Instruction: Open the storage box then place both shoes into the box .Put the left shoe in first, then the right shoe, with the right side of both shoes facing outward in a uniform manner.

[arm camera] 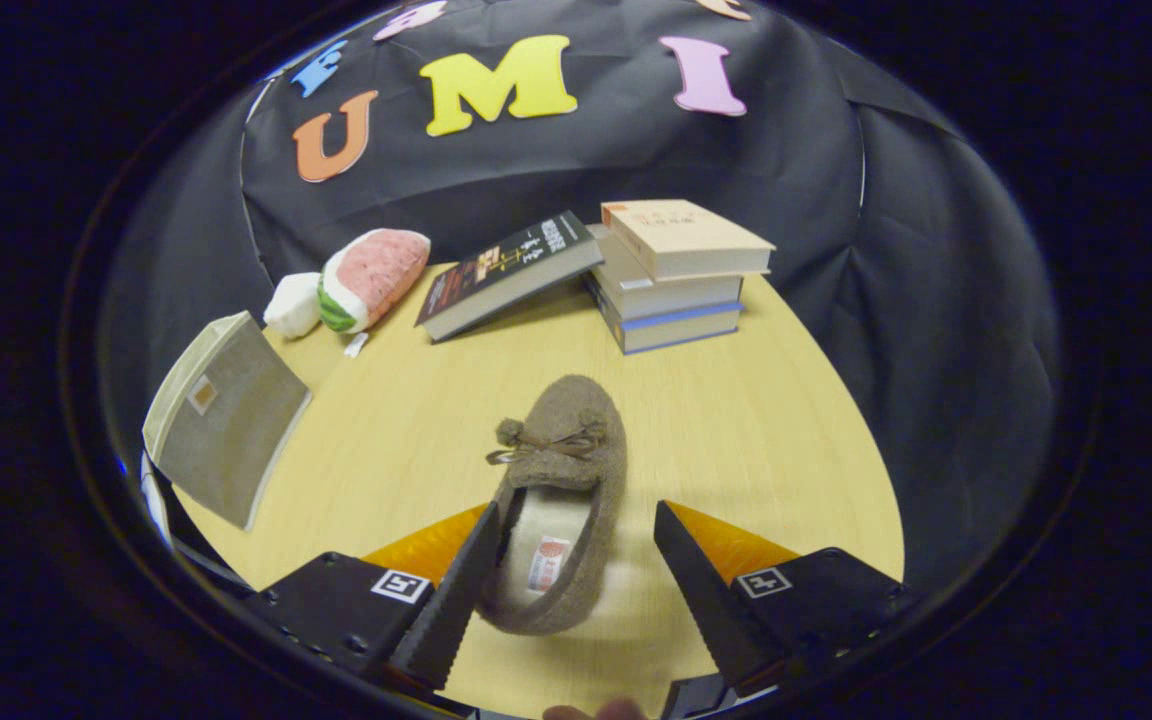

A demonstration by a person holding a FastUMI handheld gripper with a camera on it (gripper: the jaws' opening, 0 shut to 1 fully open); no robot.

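1. Between the spread fingers of the gripper (pixel 576 545) lay a brown fuzzy shoe (pixel 564 495), toe pointing away, its bow just ahead of the fingertips; the left finger touched or nearly touched its side, while the right finger stood apart from it, so the gripper was wide open and held nothing firmly.
2. Whether the shoe's heel rested on the tabletop (pixel 736 420) or was lifted slightly could not be told.
3. Left of the shoe, a beige fabric storage box (pixel 226 415) sat at the tabletop's edge, partly cut off below; its opening was hard to make out.
4. Beyond the shoe, a dark book (pixel 506 272) leaned against a stack of books (pixel 676 280), with a plush toy (pixel 361 280) further left.
5. Right of the shoe, bare tabletop ran to the rim.
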